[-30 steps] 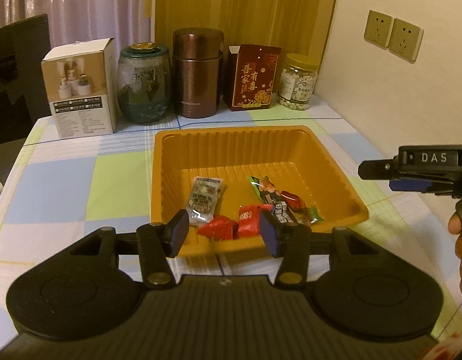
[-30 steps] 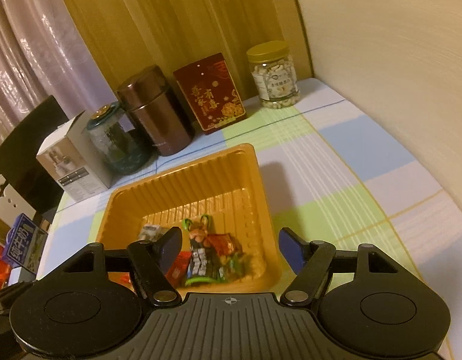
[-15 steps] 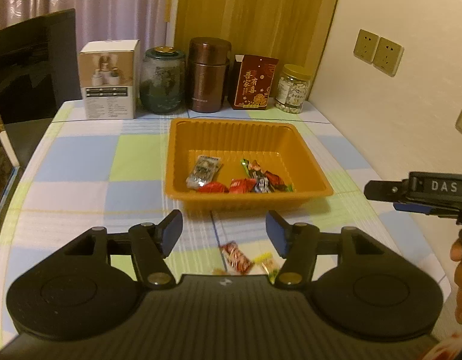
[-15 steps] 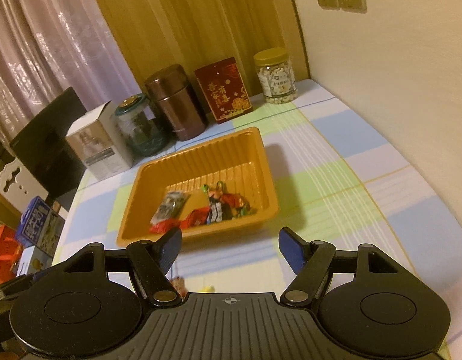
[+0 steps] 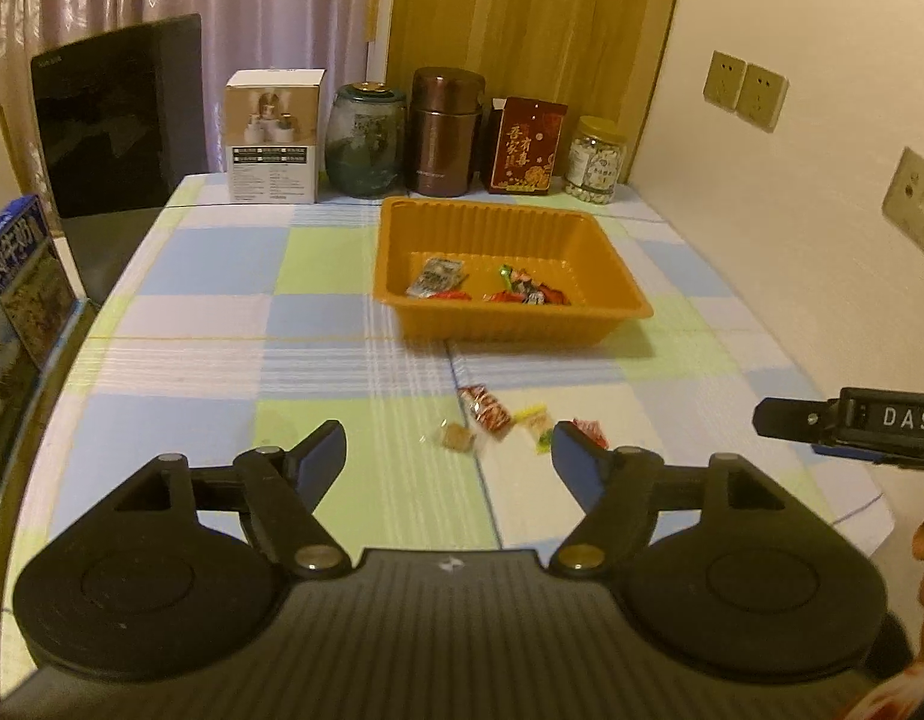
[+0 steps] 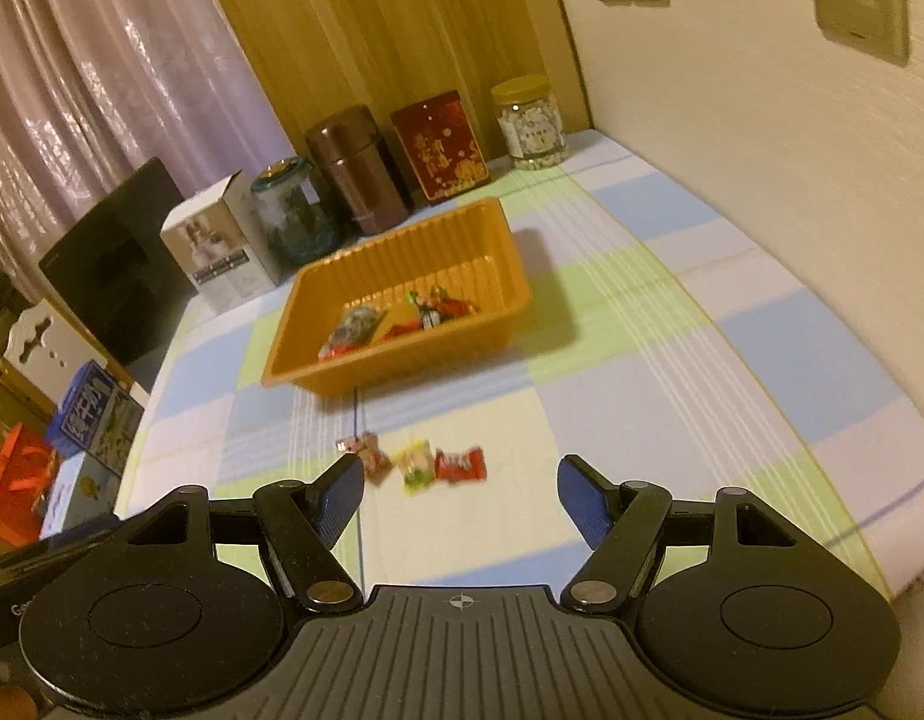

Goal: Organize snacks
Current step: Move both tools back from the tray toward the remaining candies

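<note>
An orange tray (image 5: 612, 252) (image 6: 306, 330) sits mid-table and holds several wrapped snacks (image 5: 441, 279) (image 6: 357, 324). Several loose snacks lie on the cloth in front of it: a red-wrapped one (image 5: 486, 408) (image 6: 459, 463), a yellow-green one (image 5: 537, 423) (image 6: 415, 465) and a small brown one (image 5: 457, 438). My left gripper (image 5: 449, 459) is open and empty, just short of the loose snacks. My right gripper (image 6: 460, 501) is open and empty, also near them; its body shows at the right of the left wrist view (image 5: 846, 426).
Along the table's back edge stand a white box (image 5: 276, 138), a glass jar (image 5: 364, 141), a brown canister (image 5: 444, 132), a red box (image 5: 527, 147) and a nut jar (image 5: 595, 161). A wall (image 5: 792, 180) is on the right. A dark chair (image 5: 117, 114) and boxes (image 5: 18, 276) are on the left.
Both grippers have pulled back from the tray towards the table's near edge and stayed open. The loose snacks on the cloth have come into view.
</note>
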### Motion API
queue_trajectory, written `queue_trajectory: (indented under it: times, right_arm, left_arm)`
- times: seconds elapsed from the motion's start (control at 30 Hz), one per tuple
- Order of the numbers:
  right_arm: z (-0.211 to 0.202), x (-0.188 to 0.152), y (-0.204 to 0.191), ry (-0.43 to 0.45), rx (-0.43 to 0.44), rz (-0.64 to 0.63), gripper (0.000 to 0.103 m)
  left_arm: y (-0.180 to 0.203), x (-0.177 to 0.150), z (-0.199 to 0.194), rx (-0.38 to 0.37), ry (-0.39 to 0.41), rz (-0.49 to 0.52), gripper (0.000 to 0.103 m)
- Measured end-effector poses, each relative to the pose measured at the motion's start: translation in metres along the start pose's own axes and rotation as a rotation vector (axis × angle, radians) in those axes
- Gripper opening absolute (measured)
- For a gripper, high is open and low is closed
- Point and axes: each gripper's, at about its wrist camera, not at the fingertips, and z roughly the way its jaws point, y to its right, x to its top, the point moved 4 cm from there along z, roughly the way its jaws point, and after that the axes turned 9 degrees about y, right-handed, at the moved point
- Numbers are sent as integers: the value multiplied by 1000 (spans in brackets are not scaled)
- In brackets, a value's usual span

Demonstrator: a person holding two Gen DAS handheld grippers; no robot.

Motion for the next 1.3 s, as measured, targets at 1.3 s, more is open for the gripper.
queue_trajectory:
  times: [1.3]
  right_arm:
    - [-12,-39,20,-54,-50,-25,71]
  left_arm:
    - [2,-36,-3,-17,-77,-10,77]
